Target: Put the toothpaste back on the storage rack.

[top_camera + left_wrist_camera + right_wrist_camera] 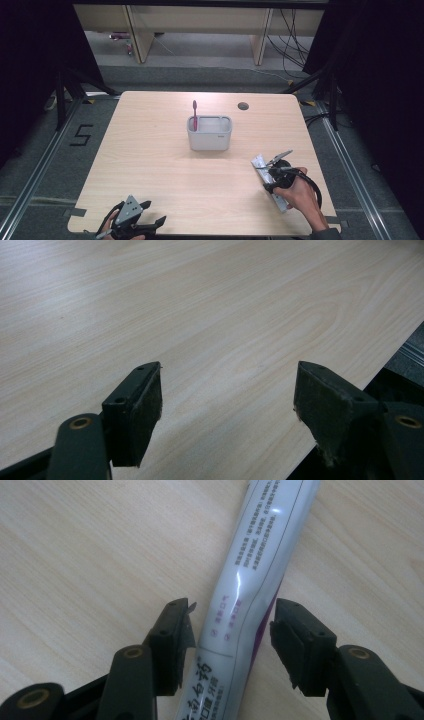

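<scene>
We see the right gripper (pixel 230 630) open astride the toothpaste tube (pixel 260 555) at lower right, near the table (pixel 150 165) edge; left gripper (pixel 227 405) open at the bottom edge.

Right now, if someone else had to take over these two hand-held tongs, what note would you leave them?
Right tongs: open, straddling the toothpaste tube, pads not pressing it. The tube lies flat on the table, near its right edge.
Left tongs: open, nothing between them, over the table's near-left corner.
Done: a red toothbrush stands in the grey holder at mid-table.
Left, probably: close on the tube and put it in the holder too.
</scene>
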